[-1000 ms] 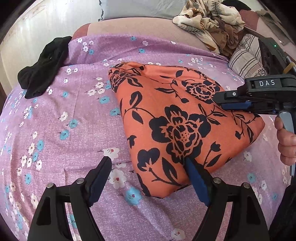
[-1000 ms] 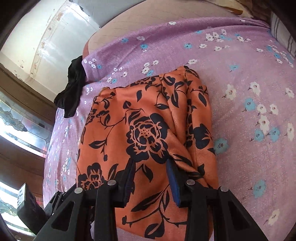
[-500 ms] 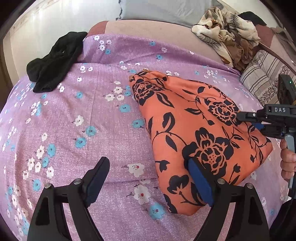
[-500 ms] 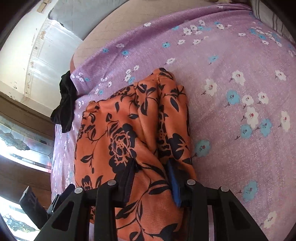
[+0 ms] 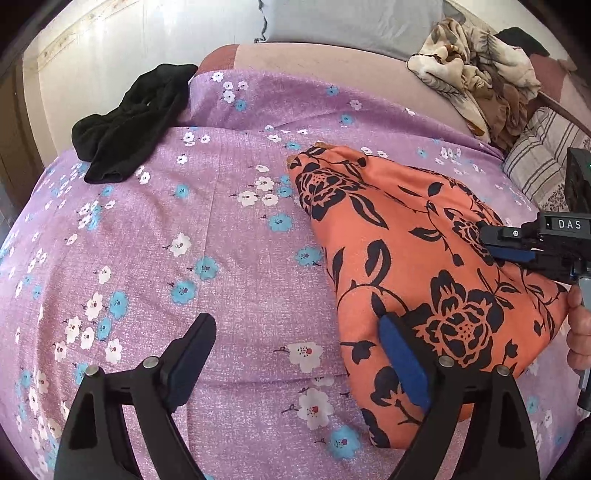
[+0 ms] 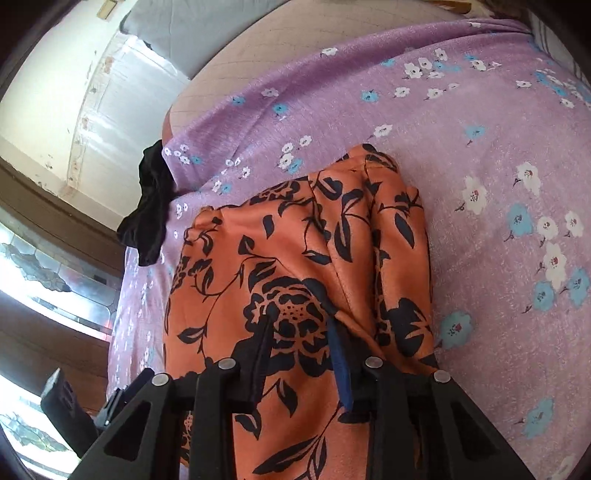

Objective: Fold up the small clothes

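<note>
The orange cloth (image 5: 424, 266), printed with black flowers and leaves, lies folded on the purple floral sheet (image 5: 229, 258), toward the right side of the left wrist view and filling the lower middle of the right wrist view (image 6: 295, 288). Its near edge is rounded and puffed; its far end narrows to a bunched corner. The right gripper (image 6: 301, 354) has its two fingers drawn close with a raised ridge of the cloth pinched between them; in the left view it (image 5: 511, 251) reaches in from the right edge onto the cloth, a hand (image 5: 580, 332) visible on its handle. The left gripper (image 5: 299, 354) has its fingers spread wide over the sheet (image 6: 480, 155): the left finger stands over bare sheet, and the right finger sits against the cloth's near left edge, nothing clamped. A black garment (image 5: 133, 122) lies crumpled at the sheet's far left corner, well apart from the cloth, and shows at the sheet's edge in the right view (image 6: 151, 206). A beige patterned heap (image 5: 476, 74) and a striped pillow (image 5: 543, 155) sit at the far right, with a grey pillow (image 5: 351, 22) behind.
</note>
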Tool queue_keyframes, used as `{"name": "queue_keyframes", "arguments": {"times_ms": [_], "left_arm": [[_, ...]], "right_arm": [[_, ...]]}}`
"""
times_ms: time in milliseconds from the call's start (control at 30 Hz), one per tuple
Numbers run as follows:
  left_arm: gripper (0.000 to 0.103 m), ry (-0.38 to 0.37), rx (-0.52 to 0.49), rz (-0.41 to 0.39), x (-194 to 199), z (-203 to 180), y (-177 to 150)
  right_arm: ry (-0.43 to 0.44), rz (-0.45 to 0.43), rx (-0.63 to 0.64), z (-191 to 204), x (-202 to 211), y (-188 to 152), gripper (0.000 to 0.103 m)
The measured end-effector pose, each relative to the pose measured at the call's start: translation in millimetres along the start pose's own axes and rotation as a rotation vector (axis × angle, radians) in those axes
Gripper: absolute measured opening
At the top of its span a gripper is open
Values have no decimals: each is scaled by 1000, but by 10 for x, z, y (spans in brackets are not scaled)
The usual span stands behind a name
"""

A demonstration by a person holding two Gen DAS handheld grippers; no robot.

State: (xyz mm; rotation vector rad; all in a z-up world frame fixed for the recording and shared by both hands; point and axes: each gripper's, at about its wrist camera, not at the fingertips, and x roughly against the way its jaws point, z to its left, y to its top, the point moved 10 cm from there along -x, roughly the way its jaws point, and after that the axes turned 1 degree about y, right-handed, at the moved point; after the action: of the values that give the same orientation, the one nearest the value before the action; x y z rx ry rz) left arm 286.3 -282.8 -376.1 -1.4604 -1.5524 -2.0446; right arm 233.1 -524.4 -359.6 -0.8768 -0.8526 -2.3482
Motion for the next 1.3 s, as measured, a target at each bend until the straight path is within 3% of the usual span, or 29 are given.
{"name": "queue_keyframes", "arguments": {"times_ms": [167, 333, 467, 567, 767, 900, 1033, 1133, 1300], "left_arm": [[90, -13, 17, -23, 118, 33, 79], [90, 35, 19, -123, 310, 131, 252], [90, 76, -46, -9, -10, 62, 62], [90, 86, -42, -18, -20, 66, 39], [90, 30, -8, -61, 88, 80, 211], [90, 59, -39, -96, 123, 26, 391], [90, 51, -47, -58, -19, -113, 422], [90, 94, -58, -17, -159, -147, 365], [92, 125, -88, -4, -236, -154, 304]], "right_arm": [[46, -27, 33, 151, 148, 27, 36], [105, -23, 74, 351, 300, -27, 36], [97, 27, 58, 319, 156, -129, 36], [40, 76, 38, 204, -10, -217, 35], [47, 75, 30, 195, -11, -204, 35], [56, 75, 28, 223, 81, -217, 35], [94, 74, 53, 271, 307, -270, 37], [94, 86, 42, 195, 417, -329, 36], [73, 189, -6, -5, 264, -494, 35]]}}
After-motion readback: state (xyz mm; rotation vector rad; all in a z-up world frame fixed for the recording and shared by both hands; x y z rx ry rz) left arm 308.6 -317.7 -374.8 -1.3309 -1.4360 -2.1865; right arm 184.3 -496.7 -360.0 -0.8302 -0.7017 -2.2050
